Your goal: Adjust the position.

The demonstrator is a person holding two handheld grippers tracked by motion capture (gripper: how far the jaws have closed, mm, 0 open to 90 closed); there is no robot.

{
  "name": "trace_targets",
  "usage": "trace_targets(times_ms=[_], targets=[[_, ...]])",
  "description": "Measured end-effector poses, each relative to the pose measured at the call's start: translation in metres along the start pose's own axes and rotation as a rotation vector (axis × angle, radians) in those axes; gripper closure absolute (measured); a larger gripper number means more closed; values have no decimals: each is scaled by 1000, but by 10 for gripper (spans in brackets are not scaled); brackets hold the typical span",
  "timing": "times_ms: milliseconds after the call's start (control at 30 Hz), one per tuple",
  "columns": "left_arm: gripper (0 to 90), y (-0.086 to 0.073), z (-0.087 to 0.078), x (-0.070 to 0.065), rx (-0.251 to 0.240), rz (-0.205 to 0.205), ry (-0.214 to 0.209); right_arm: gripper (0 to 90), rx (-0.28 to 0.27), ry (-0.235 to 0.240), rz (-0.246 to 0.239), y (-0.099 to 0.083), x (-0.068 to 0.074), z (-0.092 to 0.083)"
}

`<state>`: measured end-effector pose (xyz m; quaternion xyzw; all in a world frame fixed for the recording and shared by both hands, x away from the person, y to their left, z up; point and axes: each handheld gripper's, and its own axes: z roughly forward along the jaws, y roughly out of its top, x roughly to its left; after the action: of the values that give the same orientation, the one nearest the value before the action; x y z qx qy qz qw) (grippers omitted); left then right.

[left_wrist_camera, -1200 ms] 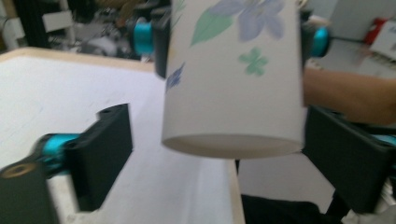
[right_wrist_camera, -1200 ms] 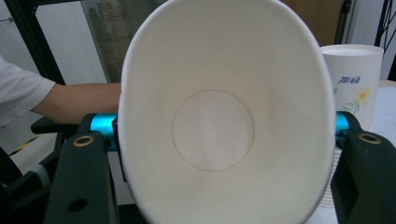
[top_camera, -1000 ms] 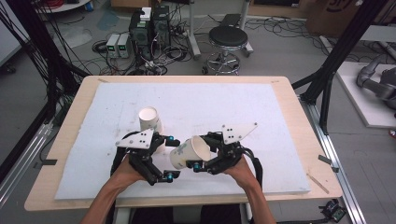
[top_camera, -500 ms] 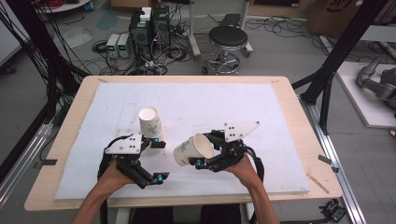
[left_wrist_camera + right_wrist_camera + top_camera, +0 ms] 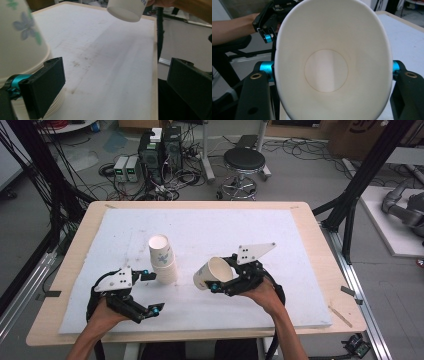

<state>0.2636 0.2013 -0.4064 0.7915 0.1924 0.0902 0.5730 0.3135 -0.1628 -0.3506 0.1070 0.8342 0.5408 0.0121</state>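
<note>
so my right tongs [image 5: 216, 283] are clamped on a single paper cup [image 5: 210, 272], squeezing its rim into an oval, cup tipped on its side off the white mat [image 5: 300, 240] with its mouth facing back at my hand. My left tongs [image 5: 153, 292] are wide open, gripping nothing; the stack of cups [image 5: 162, 259] stands upright just beside the far jaw, outside it

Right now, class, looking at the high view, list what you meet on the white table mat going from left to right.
Left black two-jaw gripper → upright stack of white paper cups with a floral print → single white paper cup held on its side → right black two-jaw gripper.
</note>
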Motion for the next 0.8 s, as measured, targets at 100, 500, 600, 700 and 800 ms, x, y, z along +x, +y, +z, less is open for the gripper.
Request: trace_targets(times_ms=[100,500,600,700,800], targets=[[17,-5,-3,4,-1,-17,31,339,43,-34,16,1,-4,0],[18,-35,-16,22,-7,-109,217,342,204,-158,53,7,-20,4],[18,-39,-18,25,-5,-113,271,345,279,-210,52,10,-24,8],[17,-44,-18,29,1,-120,321,346,345,-253,66,16,-31,12],[18,-45,-18,31,4,-128,335,347,374,-272,68,17,-34,14]])
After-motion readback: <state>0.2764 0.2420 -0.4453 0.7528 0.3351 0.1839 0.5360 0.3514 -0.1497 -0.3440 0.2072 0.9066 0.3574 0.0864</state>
